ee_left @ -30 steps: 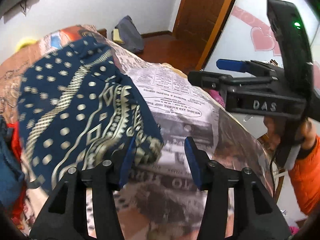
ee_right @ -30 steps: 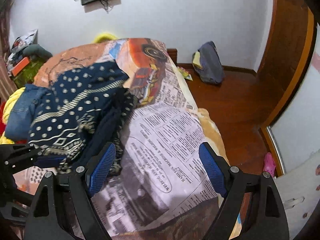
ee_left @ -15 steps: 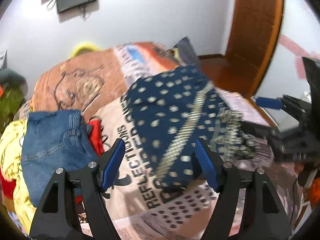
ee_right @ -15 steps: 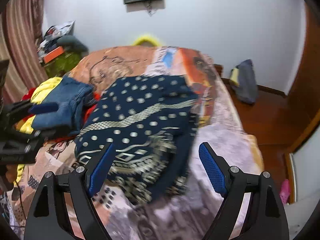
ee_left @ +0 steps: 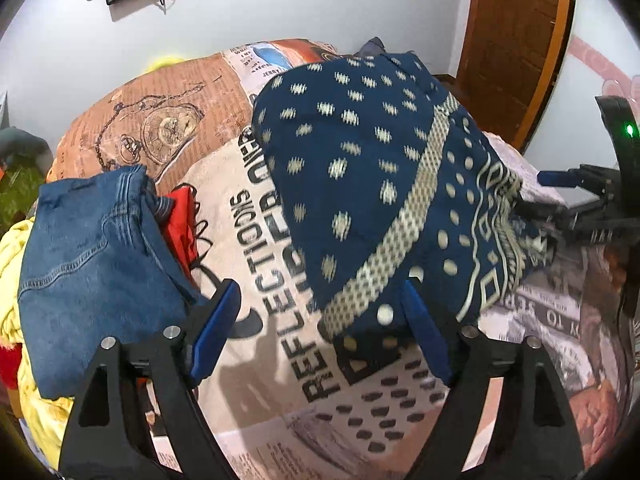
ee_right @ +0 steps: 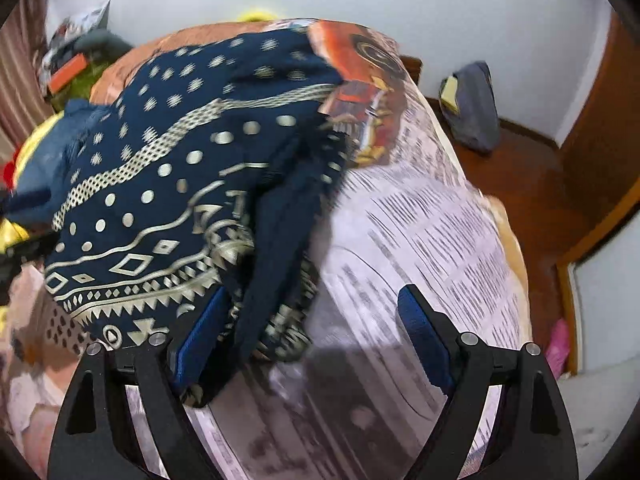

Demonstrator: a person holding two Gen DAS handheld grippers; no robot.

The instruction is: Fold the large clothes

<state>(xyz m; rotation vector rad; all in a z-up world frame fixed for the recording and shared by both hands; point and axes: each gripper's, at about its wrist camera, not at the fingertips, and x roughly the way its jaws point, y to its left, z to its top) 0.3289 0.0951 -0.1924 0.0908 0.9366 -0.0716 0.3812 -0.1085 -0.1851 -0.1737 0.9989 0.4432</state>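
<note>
A navy garment with cream dots and geometric bands point(ee_left: 376, 196) lies folded on the printed bedspread point(ee_left: 264, 240); it also shows in the right wrist view point(ee_right: 180, 200). My left gripper point(ee_left: 320, 328) is open and empty, its right finger at the garment's near edge. My right gripper point(ee_right: 316, 340) is open and empty at the garment's near right corner, its left finger beside a dangling dark fold. It also shows at the right edge of the left wrist view point(ee_left: 580, 200).
Blue jeans point(ee_left: 92, 264) lie on a pile with red and yellow clothes point(ee_left: 12, 272) at the left. The bed's right edge drops to a wooden floor with a grey bag point(ee_right: 472, 112). A wooden door point(ee_left: 516, 40) stands at the right.
Both grippers have swung over the bed, and the left has turned left from the bed's right side toward the pile. The garment stays on the bedspread. Both stay open.
</note>
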